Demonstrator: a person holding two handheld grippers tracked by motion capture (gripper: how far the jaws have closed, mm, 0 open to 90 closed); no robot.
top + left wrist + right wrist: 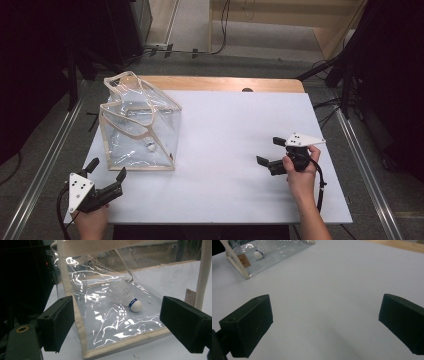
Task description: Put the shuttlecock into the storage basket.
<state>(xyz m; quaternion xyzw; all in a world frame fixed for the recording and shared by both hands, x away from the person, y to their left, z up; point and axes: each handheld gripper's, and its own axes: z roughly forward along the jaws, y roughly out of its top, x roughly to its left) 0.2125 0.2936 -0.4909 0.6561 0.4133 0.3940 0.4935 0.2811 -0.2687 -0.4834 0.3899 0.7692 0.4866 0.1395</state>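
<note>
Clear plastic bag (137, 125) is seen on white table (235, 150), far left | left gripper (106, 170) held at near-left corner, jaws spread, released, aimed at bag | right gripper (270, 151) held at right, jaws apart, empty, pointed leftward | shuttlecock (126, 296) inside bag is shown clearly in left gripper view, lying on its side, cork nearer the camera, feathers away.

bag (140, 127): your clear glossy plastic, cloth trim | board (240, 150): matt smooth white | table edge (225, 83): wood | jaw pads (249, 325): matt black, kinda foamy
</note>
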